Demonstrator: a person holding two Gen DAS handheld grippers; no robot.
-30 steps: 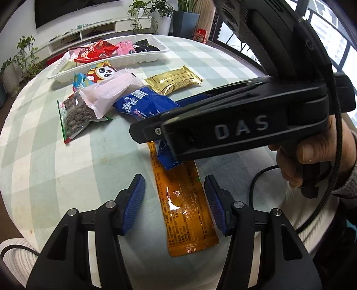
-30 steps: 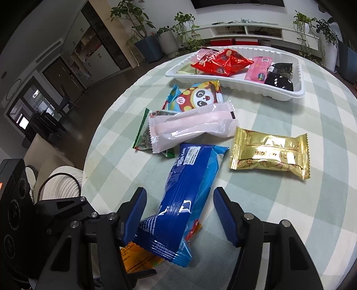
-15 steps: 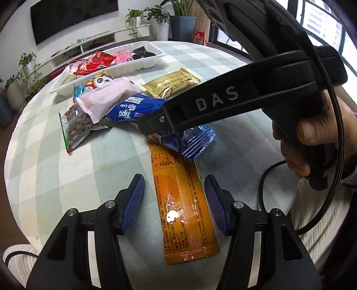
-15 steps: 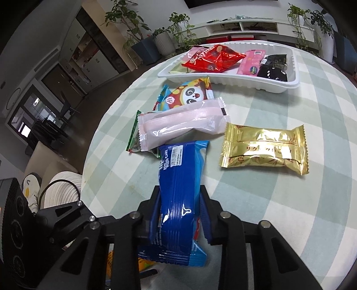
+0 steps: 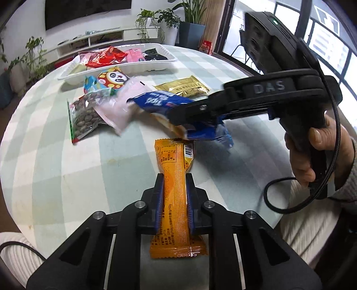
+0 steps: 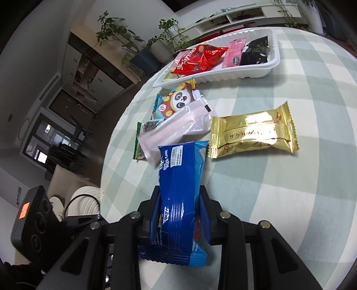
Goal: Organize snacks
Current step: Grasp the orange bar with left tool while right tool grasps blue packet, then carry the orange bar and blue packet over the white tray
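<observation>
Jaws on both sides were open a second ago; now we've got the left gripper (image 5: 175, 200) pinching the orange packet (image 5: 176, 196) and the right gripper (image 6: 180, 214) clamping the blue packet (image 6: 180, 189), probably lifted off the table (image 6: 290, 200). White tray (image 6: 245, 75) next, we reckon.

Your round table (image 5: 55, 169) wears a pale green and white checked cloth. Beyond its far edge you have a low white shelf unit (image 5: 107, 38) along the wall, with a dark screen (image 5: 87, 9) mounted above it. Leafy potted plants (image 5: 160, 20) stand at the far right of that unit, another plant (image 5: 33, 53) at far left. To your right, large windows (image 5: 323, 40). A dark doorway (image 6: 53, 138) opens far left.
</observation>
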